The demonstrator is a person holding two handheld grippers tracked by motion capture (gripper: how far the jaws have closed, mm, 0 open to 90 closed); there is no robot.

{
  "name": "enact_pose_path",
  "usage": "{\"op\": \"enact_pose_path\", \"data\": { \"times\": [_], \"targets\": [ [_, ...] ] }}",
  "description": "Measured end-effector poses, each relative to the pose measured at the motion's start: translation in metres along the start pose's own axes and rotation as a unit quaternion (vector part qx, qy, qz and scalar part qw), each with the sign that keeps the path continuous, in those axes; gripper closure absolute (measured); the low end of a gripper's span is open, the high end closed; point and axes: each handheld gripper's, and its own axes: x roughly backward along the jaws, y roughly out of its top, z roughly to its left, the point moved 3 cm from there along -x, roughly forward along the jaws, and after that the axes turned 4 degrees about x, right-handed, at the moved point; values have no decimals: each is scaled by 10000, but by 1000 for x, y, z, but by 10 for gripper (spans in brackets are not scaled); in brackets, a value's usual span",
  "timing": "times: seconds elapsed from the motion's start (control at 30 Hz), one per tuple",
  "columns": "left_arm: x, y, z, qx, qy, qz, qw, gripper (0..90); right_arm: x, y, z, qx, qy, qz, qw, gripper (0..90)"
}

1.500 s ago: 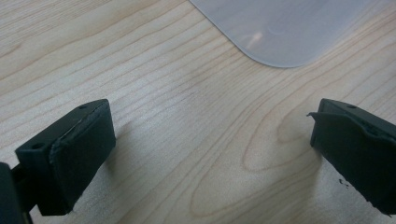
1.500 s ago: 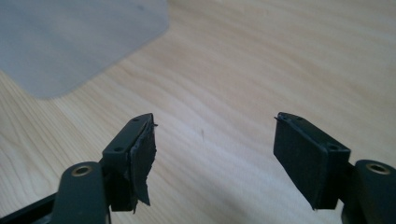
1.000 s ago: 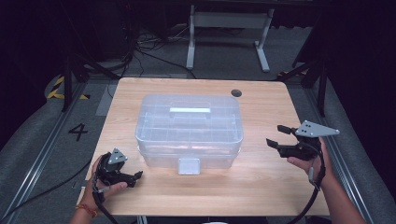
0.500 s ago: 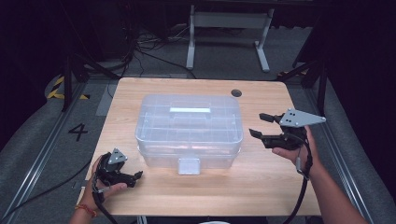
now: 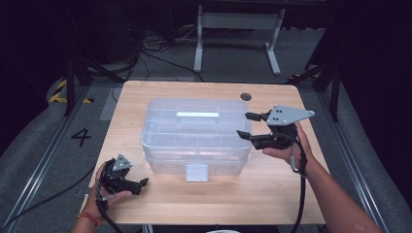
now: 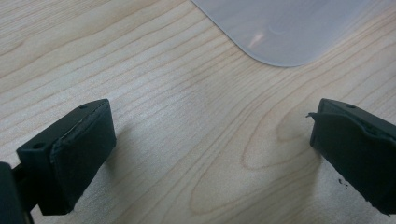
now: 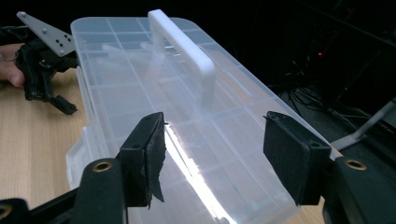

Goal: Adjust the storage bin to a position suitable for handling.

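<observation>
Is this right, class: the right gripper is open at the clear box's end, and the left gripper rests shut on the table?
Not quite. The left gripper is open, its jaws wide apart in the left gripper view. The rest holds: the right gripper, the box, the table.

Room was dark beyond the light wooden table (image 5: pixel 214 204). Grey carpet floor (image 5: pixel 43 160) carried a painted number four (image 5: pixel 80 137) and yellow-black hazard tape (image 5: pixel 58 92). Cables (image 5: pixel 160 53) lay near a white metal stand (image 5: pixel 235 29).
</observation>
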Motion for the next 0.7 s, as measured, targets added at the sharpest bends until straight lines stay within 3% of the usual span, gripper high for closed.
{"op": "enact_pose_path", "data": {
  "times": [0.3, 0.7],
  "targets": [
    [0, 0, 0, 0, 0, -1, 10000, 6, -27, 21, 6, 259, 186, -6, 9995, 460],
    [0, -1, -1, 57, -51, 6, 10000, 13, -51, 28, 9, 413, 376, 198, 9982, 560]
  ]
}}
